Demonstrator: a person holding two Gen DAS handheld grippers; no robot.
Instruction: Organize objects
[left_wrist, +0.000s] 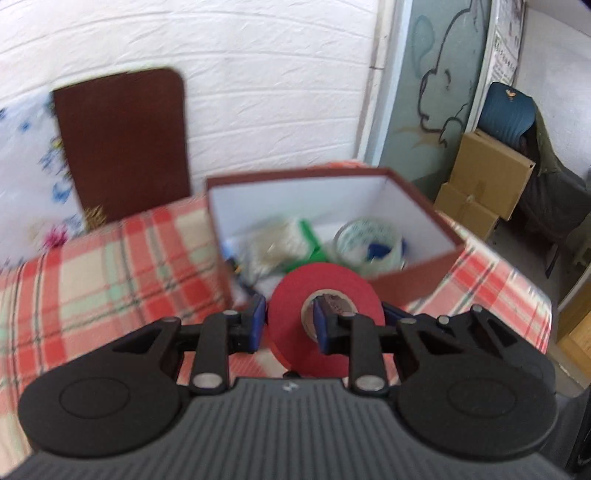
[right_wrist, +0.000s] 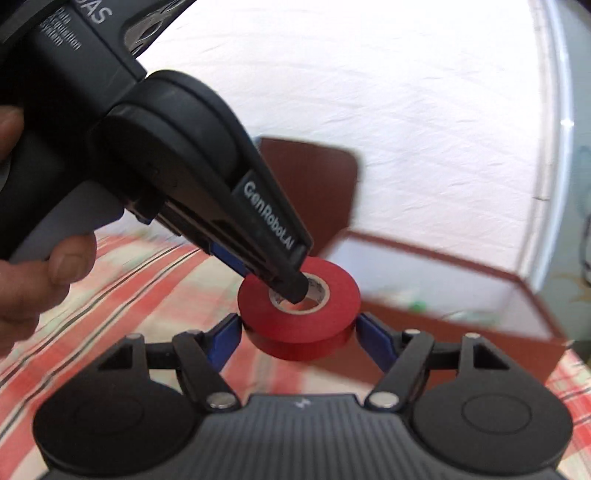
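Note:
A red roll of tape (left_wrist: 321, 295) (right_wrist: 299, 306) is held above the plaid tablecloth. My left gripper (left_wrist: 289, 323) is shut on the roll's wall, with one finger inside the core and one outside. In the right wrist view it comes down from the upper left, its tip (right_wrist: 291, 286) in the core. My right gripper (right_wrist: 299, 332) has its blue pads at the roll's two outer sides, touching or nearly touching. The open brown box (left_wrist: 417, 275) (right_wrist: 480, 321) with white inside stands just behind the roll.
The box holds a clear tape roll (left_wrist: 369, 240), a green item (left_wrist: 312, 240) and white packaging. A brown board (left_wrist: 122, 144) leans on the white wall behind the table. Cardboard boxes (left_wrist: 480, 184) and a chair stand on the floor at right.

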